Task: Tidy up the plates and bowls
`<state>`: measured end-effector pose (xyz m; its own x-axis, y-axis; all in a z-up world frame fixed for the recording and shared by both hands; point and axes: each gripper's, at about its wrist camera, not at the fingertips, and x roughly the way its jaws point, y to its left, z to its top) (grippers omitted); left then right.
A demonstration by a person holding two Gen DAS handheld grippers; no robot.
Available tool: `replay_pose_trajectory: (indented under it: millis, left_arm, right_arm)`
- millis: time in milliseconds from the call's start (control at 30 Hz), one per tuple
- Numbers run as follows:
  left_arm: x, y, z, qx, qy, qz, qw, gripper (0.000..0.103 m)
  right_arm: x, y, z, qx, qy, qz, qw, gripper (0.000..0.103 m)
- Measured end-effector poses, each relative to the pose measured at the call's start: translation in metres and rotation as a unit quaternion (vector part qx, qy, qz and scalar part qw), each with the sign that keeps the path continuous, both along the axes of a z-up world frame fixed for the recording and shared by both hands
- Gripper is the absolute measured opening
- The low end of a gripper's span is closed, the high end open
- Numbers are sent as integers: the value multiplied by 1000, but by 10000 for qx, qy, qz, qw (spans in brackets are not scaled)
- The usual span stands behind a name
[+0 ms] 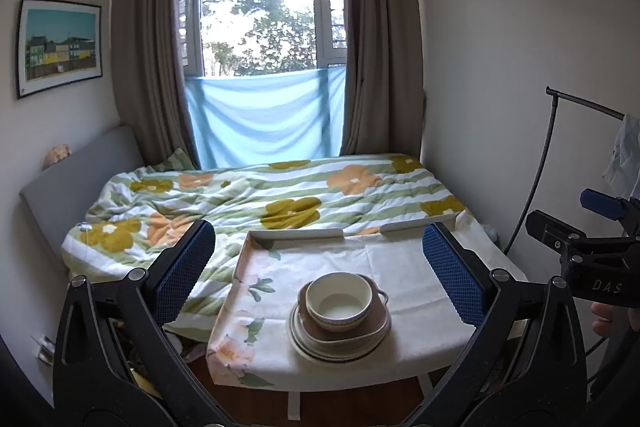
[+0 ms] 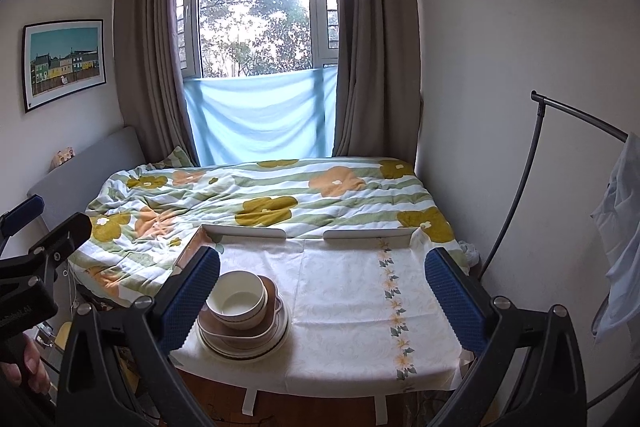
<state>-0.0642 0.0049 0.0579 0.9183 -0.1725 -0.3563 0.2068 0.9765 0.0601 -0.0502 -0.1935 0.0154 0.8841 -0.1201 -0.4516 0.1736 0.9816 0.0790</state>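
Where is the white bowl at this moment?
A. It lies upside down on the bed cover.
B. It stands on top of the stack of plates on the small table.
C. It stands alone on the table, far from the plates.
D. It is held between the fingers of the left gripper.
B: the white bowl sits upright on the brown dish that tops the stack of plates on the table; both grippers are open and hold nothing.
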Motion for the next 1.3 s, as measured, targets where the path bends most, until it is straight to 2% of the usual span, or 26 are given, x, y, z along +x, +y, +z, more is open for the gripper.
replay_pose_trajectory:
  millis: [1300]
  left_arm:
    - [6, -1, -10, -2, 259, 36, 9997, 103]
  right_arm:
    - [-4, -3, -12, 17, 210, -75, 9998, 102]
